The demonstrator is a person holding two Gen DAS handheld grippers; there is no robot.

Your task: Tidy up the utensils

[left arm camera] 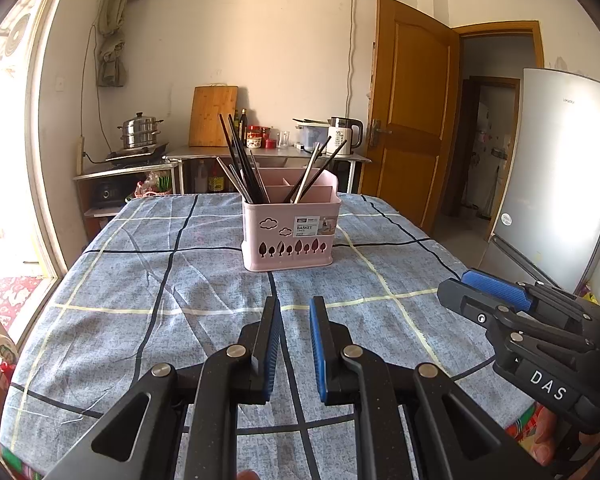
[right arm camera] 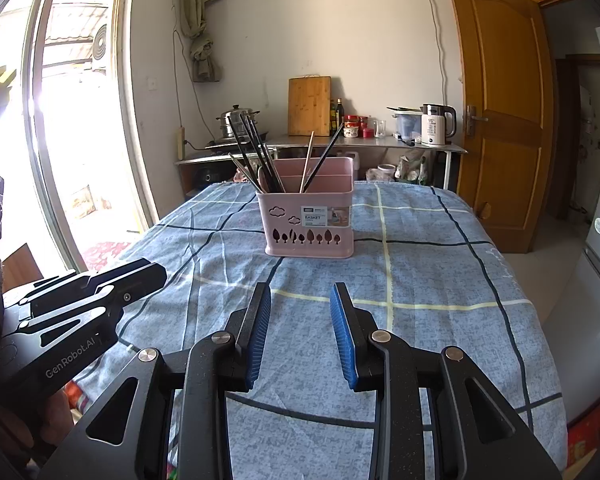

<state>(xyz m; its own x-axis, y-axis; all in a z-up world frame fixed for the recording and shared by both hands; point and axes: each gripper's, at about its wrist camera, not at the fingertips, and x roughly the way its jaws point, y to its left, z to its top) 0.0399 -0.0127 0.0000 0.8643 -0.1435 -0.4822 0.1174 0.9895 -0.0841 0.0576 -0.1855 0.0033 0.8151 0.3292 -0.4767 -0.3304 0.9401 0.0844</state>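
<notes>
A pink utensil basket (left arm camera: 290, 236) with compartments stands on the table's blue checked cloth (left arm camera: 140, 280); it also shows in the right wrist view (right arm camera: 310, 220). Several black chopsticks (left arm camera: 240, 160) lean in its left compartment, and a pale stick with dark chopsticks (left arm camera: 312, 174) leans in the right one. My left gripper (left arm camera: 295, 320) is open and empty, above the near part of the table, short of the basket. My right gripper (right arm camera: 300, 304) is open and empty beside it, also short of the basket.
A counter along the back wall holds a steamer pot (left arm camera: 140, 132), a cutting board (left arm camera: 212, 116), jars and a kettle (left arm camera: 344, 136). A wooden door (left arm camera: 412, 112) stands open at right, next to a fridge (left arm camera: 560, 172). A glass door (right arm camera: 60, 120) is at left.
</notes>
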